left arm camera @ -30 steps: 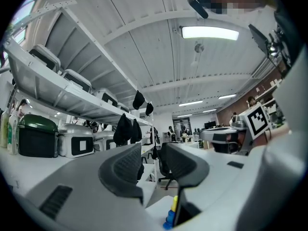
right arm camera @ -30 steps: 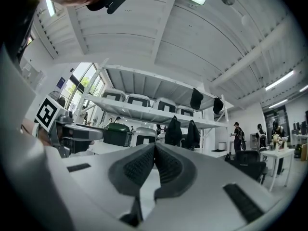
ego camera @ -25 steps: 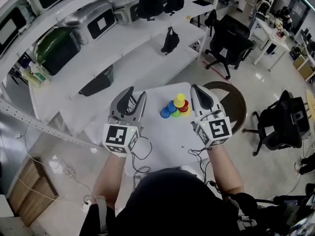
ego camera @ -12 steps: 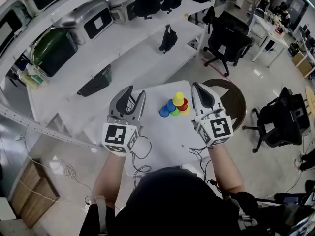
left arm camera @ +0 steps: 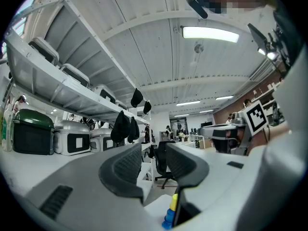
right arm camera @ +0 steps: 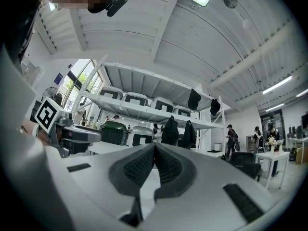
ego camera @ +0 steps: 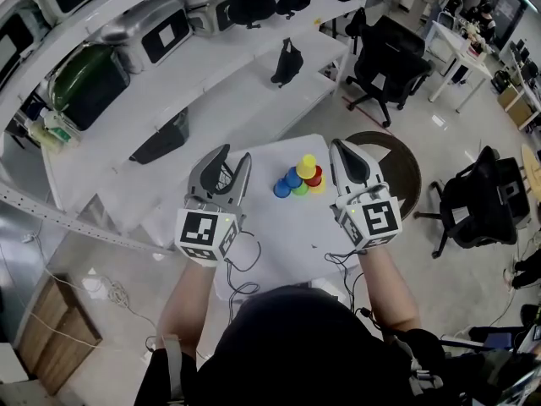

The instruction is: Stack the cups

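A cluster of small cups stands on the white table, between my two grippers and a little beyond them: blue ones on the left, a yellow cup on top, red and green beside it. In the left gripper view a sliver of the blue and yellow cups shows low between the jaws. My left gripper is held above the table's left part, open with nothing between its fingers. On the right of the cups, my right gripper is shut and empty, its pads pressed together.
A round dark stool stands just right of the table. Long white shelves with grey cases, a green case and hanging black bags run behind. Black office chairs stand at the back right. Cables trail over the table's near edge.
Both grippers hold much the same pose. The view has shifted slightly, so the cups and table sit a little higher in the picture.
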Demonstrator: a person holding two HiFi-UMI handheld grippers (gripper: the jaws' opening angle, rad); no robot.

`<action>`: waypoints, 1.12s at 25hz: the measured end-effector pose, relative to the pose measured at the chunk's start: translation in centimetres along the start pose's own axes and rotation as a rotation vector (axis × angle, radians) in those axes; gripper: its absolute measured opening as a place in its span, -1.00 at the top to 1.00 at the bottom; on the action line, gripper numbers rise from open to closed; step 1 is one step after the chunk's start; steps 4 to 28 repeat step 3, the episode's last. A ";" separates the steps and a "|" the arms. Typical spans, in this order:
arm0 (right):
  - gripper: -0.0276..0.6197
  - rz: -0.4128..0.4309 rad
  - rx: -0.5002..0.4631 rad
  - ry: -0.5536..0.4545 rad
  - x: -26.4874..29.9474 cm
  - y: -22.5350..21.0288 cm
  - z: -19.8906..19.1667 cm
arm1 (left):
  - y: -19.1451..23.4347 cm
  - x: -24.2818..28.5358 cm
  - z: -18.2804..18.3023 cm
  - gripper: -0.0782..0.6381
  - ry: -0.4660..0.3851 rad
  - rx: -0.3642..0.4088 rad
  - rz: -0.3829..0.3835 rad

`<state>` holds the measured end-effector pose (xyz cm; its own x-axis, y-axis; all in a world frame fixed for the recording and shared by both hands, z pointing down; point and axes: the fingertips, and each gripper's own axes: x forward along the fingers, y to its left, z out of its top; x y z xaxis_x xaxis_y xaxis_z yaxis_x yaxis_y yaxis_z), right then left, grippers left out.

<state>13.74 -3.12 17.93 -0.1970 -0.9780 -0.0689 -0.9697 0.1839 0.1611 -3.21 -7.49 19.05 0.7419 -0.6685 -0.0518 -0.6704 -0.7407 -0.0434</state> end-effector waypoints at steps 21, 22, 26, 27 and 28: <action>0.91 -0.005 -0.007 -0.001 0.3 0.4 0.1 | 0.5 0.0 -0.2 0.34 0.000 -0.001 -0.006; 0.91 -0.005 -0.007 -0.001 0.3 0.4 0.1 | 0.5 0.0 -0.2 0.34 0.000 -0.001 -0.006; 0.91 -0.005 -0.007 -0.001 0.3 0.4 0.1 | 0.5 0.0 -0.2 0.34 0.000 -0.001 -0.006; 0.91 -0.005 -0.007 -0.001 0.3 0.4 0.1 | 0.5 0.0 -0.2 0.34 0.000 -0.001 -0.006; 0.91 -0.005 -0.007 -0.001 0.3 0.4 0.1 | 0.5 0.0 -0.2 0.34 0.000 -0.001 -0.006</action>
